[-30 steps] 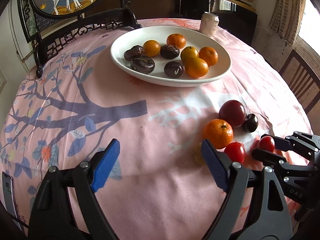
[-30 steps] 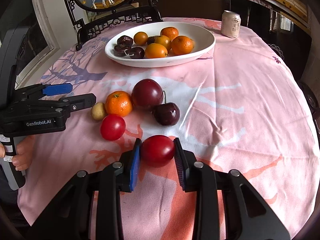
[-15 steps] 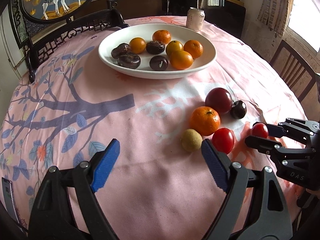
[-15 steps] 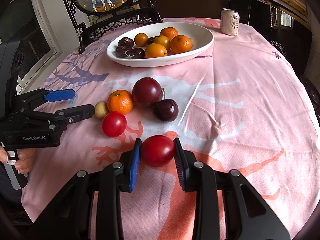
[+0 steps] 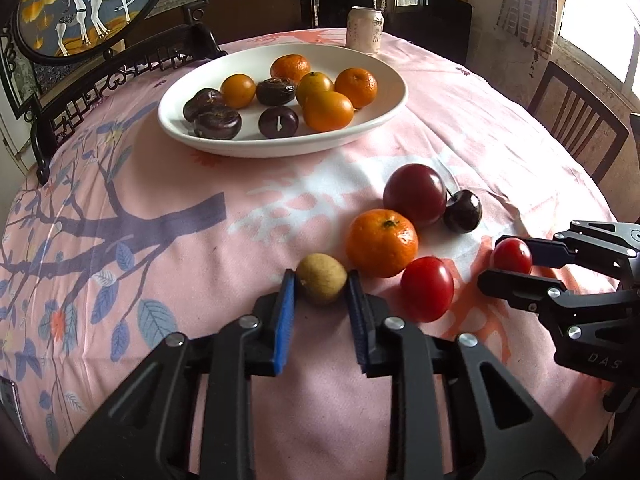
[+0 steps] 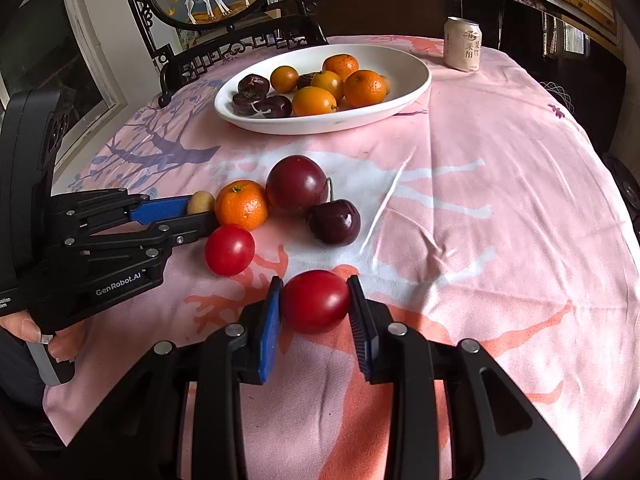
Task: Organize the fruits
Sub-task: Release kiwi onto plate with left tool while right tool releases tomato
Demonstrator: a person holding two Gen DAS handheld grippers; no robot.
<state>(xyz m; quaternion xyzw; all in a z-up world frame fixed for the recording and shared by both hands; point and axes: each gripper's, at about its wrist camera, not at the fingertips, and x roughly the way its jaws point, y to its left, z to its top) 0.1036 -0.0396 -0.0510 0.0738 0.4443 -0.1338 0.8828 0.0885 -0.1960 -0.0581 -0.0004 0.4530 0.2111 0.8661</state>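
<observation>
My left gripper (image 5: 321,296) is shut on a small tan-green fruit (image 5: 321,283) on the pink tablecloth; it also shows in the right wrist view (image 6: 201,202). My right gripper (image 6: 316,308) is shut on a red tomato (image 6: 316,301), seen from the left wrist view (image 5: 512,256). Loose beside them lie an orange mandarin (image 5: 382,242), a second red tomato (image 5: 427,288), a dark red plum (image 5: 415,194) and a dark cherry (image 5: 463,211). The white oval plate (image 5: 384,120) farther back holds several mandarins and dark fruits.
A drink can (image 6: 462,43) stands behind the plate. A carved dark stand with a round deer picture (image 5: 80,8) sits at the table's far left edge. A wooden chair (image 5: 576,120) stands at the right. The round table's edge curves close on both sides.
My left gripper has moved forward and right and closed from wide open onto the small tan-green fruit. My right gripper stays shut on the red tomato.
</observation>
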